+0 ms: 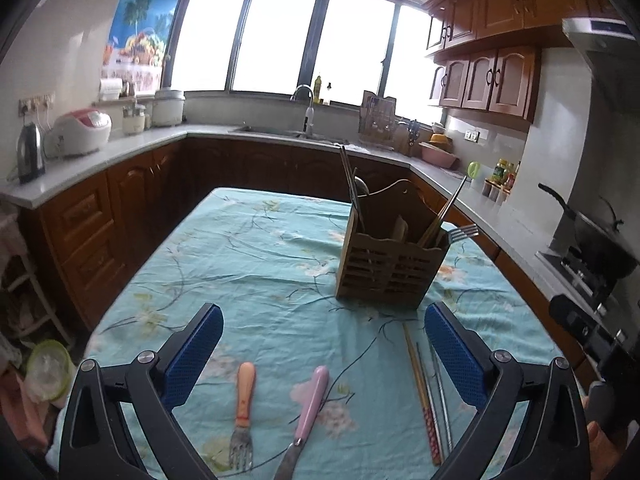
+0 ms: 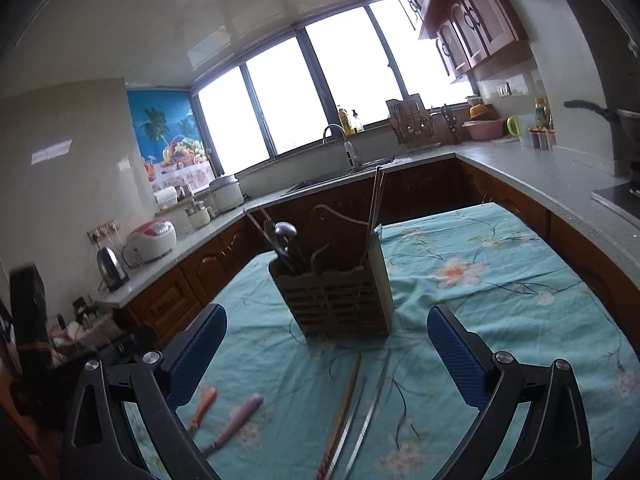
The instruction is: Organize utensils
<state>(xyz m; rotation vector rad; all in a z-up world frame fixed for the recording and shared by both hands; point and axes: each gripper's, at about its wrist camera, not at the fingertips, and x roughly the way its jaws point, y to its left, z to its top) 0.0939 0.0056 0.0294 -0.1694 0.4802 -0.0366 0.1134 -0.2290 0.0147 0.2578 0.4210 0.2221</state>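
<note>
Turquoise floral cloth covers the table in a kitchen with brown cabinets. Nearest the left gripper, whose blue-padded jaws stand wide apart and empty, lie an orange-handled fork and a pink-handled knife, side by side with handles pointing away. Just right of them lie wooden chopsticks and metal chopsticks, running close along the inner side of the right finger. The right gripper also hangs spread and empty above these chopsticks. Farther on stands an upright slatted wooden utensil holder, already containing chopsticks, a fork and a ladle. Beyond the table, a grey countertop wraps the room, carrying a kettle and rice cooker at left, a sink faucet under bright windows.
</note>
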